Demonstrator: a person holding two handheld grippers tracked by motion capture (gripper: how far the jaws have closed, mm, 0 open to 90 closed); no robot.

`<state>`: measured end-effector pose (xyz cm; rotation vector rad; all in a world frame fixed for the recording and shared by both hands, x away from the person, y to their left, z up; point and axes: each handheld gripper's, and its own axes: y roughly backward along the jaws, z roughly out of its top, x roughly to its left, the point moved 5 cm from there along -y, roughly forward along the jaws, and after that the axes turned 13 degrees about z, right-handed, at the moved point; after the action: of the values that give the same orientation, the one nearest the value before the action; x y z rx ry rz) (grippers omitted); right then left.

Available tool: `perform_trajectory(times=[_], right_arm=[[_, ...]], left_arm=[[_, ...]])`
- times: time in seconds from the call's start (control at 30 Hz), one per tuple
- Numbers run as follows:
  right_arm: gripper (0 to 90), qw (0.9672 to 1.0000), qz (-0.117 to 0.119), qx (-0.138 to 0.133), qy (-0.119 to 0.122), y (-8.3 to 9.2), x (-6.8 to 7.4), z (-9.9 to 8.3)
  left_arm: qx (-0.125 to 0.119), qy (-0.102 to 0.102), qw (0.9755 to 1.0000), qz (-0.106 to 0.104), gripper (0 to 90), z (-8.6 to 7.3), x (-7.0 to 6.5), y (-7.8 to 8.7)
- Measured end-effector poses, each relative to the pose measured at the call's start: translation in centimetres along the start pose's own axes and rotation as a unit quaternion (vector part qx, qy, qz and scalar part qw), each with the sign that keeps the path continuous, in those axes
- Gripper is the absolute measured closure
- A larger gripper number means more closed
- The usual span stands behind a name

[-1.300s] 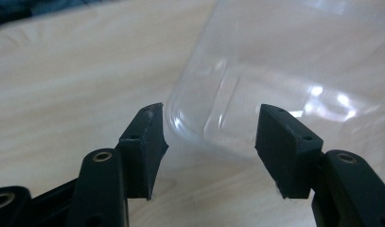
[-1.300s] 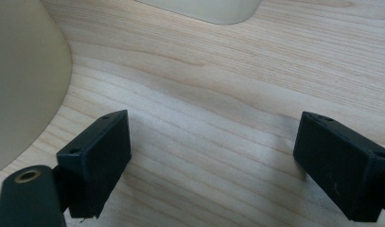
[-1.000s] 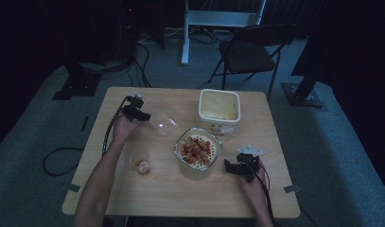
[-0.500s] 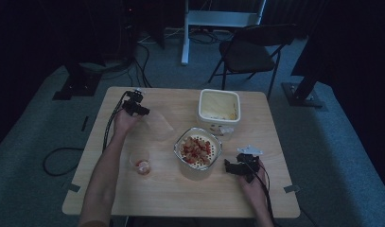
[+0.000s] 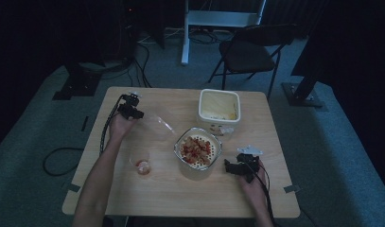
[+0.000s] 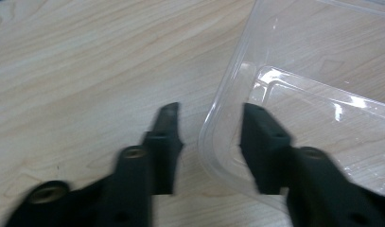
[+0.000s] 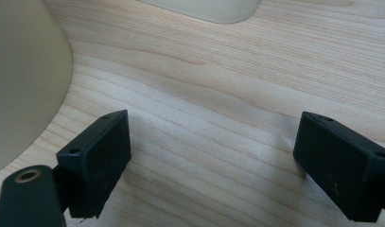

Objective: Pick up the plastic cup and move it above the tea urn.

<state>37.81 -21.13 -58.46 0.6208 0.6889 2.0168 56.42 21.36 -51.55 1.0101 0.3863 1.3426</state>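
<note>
My left gripper [image 5: 139, 114] is at the table's far left, beside a clear plastic lid [image 5: 160, 124] that lies flat on the wood. In the left gripper view its jaws [image 6: 210, 124] stand open on either side of the clear lid's rim [image 6: 214, 123], not closed on it. A square tub of red and tan food [image 5: 198, 150] sits mid-table. Just right of that tub, my right gripper [image 5: 227, 166] rests low. Its jaws [image 7: 211, 156] are wide open over bare wood, with the tub's pale wall [image 7: 20, 75] at the left.
A cream tub [image 5: 218, 105] stands at the back right of the wooden table [image 5: 275, 198]; its base [image 7: 204, 8] shows in the right gripper view. A small clear cup [image 5: 142, 165] with something pale in it sits near the left forearm. A folding chair [image 5: 249, 52] stands beyond the table.
The left gripper lifted a little toward the far edge, then came back down to the lid's rim. The right gripper and the tubs have stayed put.
</note>
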Motion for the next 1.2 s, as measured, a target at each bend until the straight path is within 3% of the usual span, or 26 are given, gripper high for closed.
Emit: perform_trajectory(times=[0.2, 0.27, 0.33, 0.43, 0.5, 0.57, 0.63, 0.73, 0.83, 0.87, 0.93, 0.97, 1.1, 1.17, 1.2], right_arm=[[11.5, 1.0, 0.0, 0.0, 0.0, 0.0, 0.0, 0.0], [11.5, 1.0, 0.0, 0.0, 0.0, 0.0, 0.0, 0.0], [11.6, 1.0, 0.0, 0.0, 0.0, 0.0, 0.0, 0.0], [11.6, 1.0, 0.001, 0.0, -0.001, 0.0, 0.1, 0.0], [11.6, 1.0, 0.001, 0.0, -0.001, 0.0, 0.1, -0.1], [11.6, 1.0, 0.001, 0.0, -0.001, 0.0, 0.1, -0.1], [11.6, 1.0, 0.001, 0.0, -0.001, 0.0, 0.1, -0.1], [11.6, 1.0, 0.001, 0.0, -0.001, 0.0, 0.1, -0.1], [11.6, 1.0, 0.001, 0.0, -0.001, 0.0, 0.1, -0.1], [11.6, 1.0, 0.001, 0.0, -0.001, 0.0, 0.1, -0.1], [11.6, 1.0, 0.001, 0.0, -0.001, 0.0, 0.1, -0.1], [11.6, 1.0, 0.001, 0.0, -0.001, 0.0, 0.1, -0.1], [11.6, 1.0, 0.001, 0.0, -0.001, 0.0, 0.1, -0.1], [11.6, 1.0, 0.001, 0.0, -0.001, 0.0, 0.1, -0.1], [11.6, 1.0, 0.001, 0.0, -0.001, 0.0, 0.1, -0.1]], left_arm=[[0.004, -0.002, 0.9999, -0.014, 51.3, 1.6, -0.7, -1.0], [0.015, -0.009, 0.9998, -0.009, 59.8, 1.7, -0.9, -1.3], [0.03, 0.007, 0.9995, -0.002, 69.8, 1.5, -0.8, -1.6], [0.028, 0.016, 0.9995, 0.002, 80.5, 1.2, -0.4, -1.2], [0.027, 0.022, 0.9994, -0.002, 80.5, 1.0, 0.0, -0.9], [0.024, 0.014, 0.9996, -0.006, 78.3, 0.8, 0.2, -0.8], [0.014, 0.022, 0.9996, -0.015, 61.8, 0.9, 0.4, -0.8], [0.011, 0.039, 0.9987, -0.029, 59.8, 1.1, 0.4, -0.9], [0.042, 0.05, 0.9973, -0.033, 73.5, 0.8, 0.1, -1.6], [0.042, 0.05, 0.9973, -0.033, 78.3, 0.8, 0.1, -1.6], [0.039, 0.062, 0.9965, -0.041, 83.2, 0.7, 0.1, -1.5], [0.032, 0.078, 0.9949, -0.056, 84.9, 0.8, 0.1, -1.1], [0.018, 0.087, 0.9937, -0.069, 86.8, 1.3, 0.3, -0.1], [0.01, 0.099, 0.9918, -0.079, 87.1, 1.7, 0.4, 0.7], [0.002, 0.113, 0.9897, -0.088, 87.6, 2.2, 0.6, 1.5]])
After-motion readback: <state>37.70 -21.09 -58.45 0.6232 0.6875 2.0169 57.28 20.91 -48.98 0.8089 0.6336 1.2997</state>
